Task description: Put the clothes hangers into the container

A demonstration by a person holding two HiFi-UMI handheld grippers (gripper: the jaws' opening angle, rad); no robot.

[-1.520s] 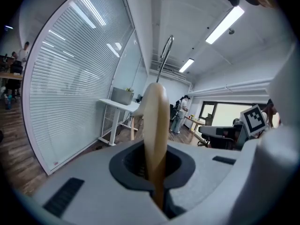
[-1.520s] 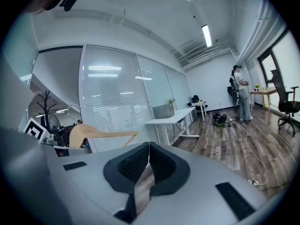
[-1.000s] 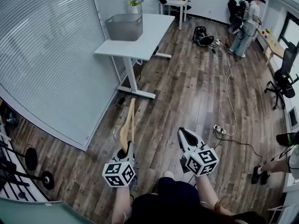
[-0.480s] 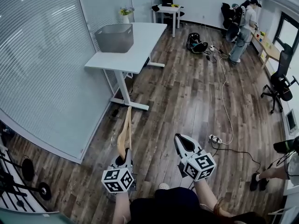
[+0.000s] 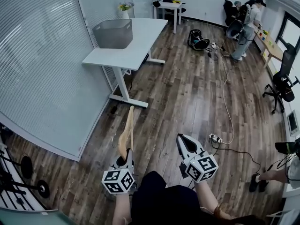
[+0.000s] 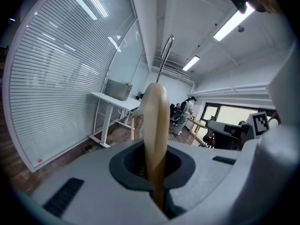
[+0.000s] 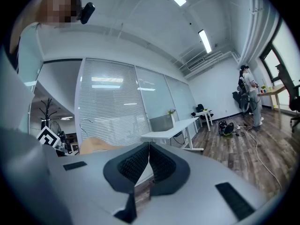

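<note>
**Left jaws clamped on one hanger, right jaws closed on nothing, container far off on the desk**

Left gripper (image 6: 157, 170): I read its jaws as fully closed on the lower end of a tan wooden clothes hanger (image 6: 154, 125). The wood rises edge-on out of the dark pads. A thin metal hook (image 6: 165, 55) stands above its top. In the head view the same gripper (image 5: 125, 157) sits at the near left. The hanger (image 5: 126, 132) runs from the jaws away from me over the dark wood-plank floor (image 5: 187, 93).

Right gripper (image 7: 149, 161): the ribbed black pads meet at their tips and nothing lies between them. In the head view it (image 5: 186, 143) sits near right, well apart from the left gripper.

The grey rectangular plastic container (image 5: 113, 33) stands on the far left end of a white rectangular desk (image 5: 136, 50), well apart from both grippers. The left gripper view shows it (image 6: 117, 89) left of the hanger. The right gripper view shows it (image 7: 161, 123) just above the pads. I cannot see into it.

Surroundings:
- A glass wall with white slatted blinds (image 5: 42, 64) runs along the left.
- A small pot of flowers (image 5: 123, 7) stands beyond the container.
- A person (image 5: 246, 22) stands at the far right.
- A black office chair (image 5: 283, 81) stands at the right.
- A white power strip (image 5: 214, 138) lies on the floor beyond the right gripper.
</note>
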